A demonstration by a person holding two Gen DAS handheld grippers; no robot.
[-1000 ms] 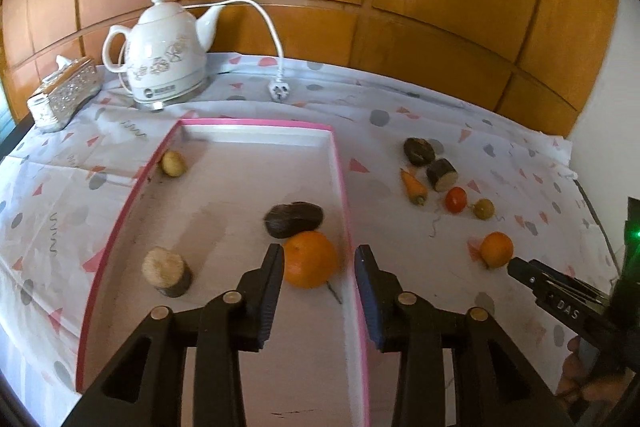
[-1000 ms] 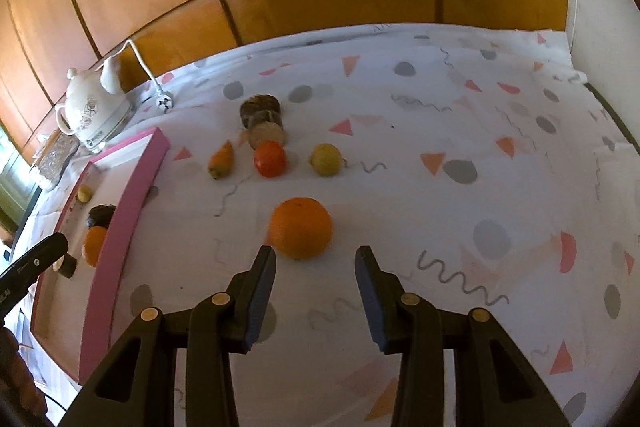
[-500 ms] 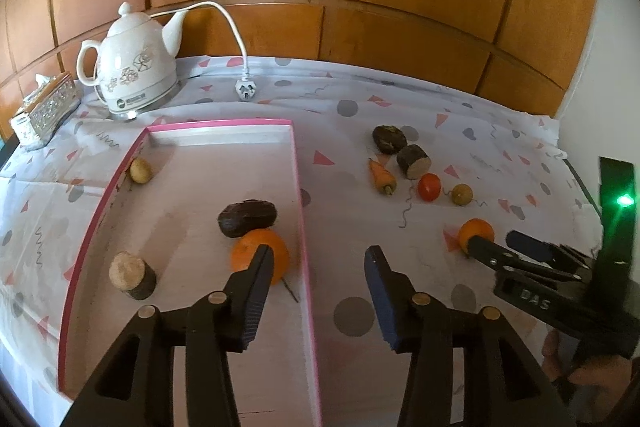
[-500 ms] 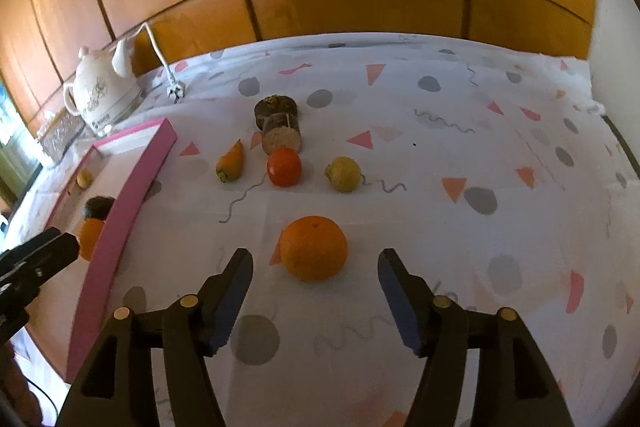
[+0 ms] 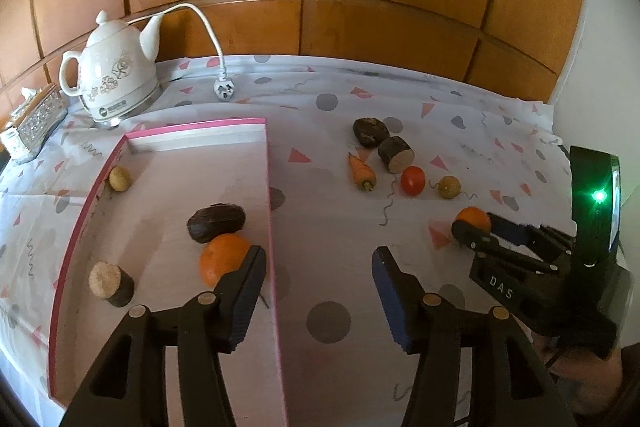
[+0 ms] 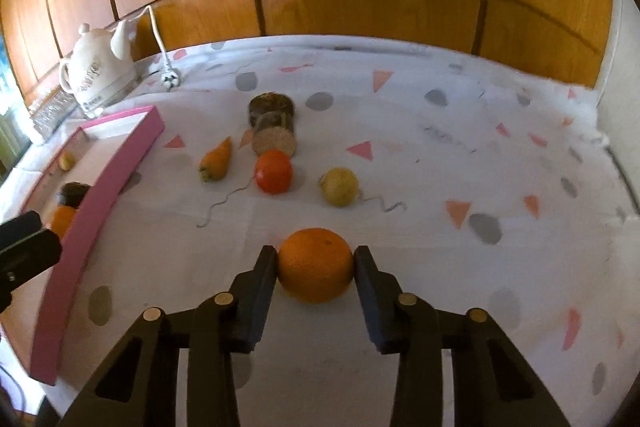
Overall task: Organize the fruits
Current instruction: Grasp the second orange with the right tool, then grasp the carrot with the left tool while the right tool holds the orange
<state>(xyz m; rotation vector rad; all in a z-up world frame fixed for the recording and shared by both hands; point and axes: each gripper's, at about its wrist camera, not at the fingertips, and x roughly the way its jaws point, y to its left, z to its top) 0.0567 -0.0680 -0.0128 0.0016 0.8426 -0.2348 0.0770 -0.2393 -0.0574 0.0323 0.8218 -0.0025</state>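
Compared with half a second ago, the left claw has swung rightward off the pink tray: its fingers stand wide apart and empty, straddling the tray's right wall at the lower centre of the left view. The orange it hovered over earlier sits inside the tray, touching a dark brown fruit, with a small yellowish fruit and a cut brown piece also in there. I take that orange as delivered.

Further right, the right claw has moved forward and narrowed; both pads now meet the sides of the second orange, low in the middle of the right view, resting on the tabletop. Lifting it toward the tray looks like the next step.

The carrot, tomato, pale round fruit and two brown pieces wait beyond. In the left view the right claw hides most of the second orange, and the tray's near corner is cut off by the frame edge.
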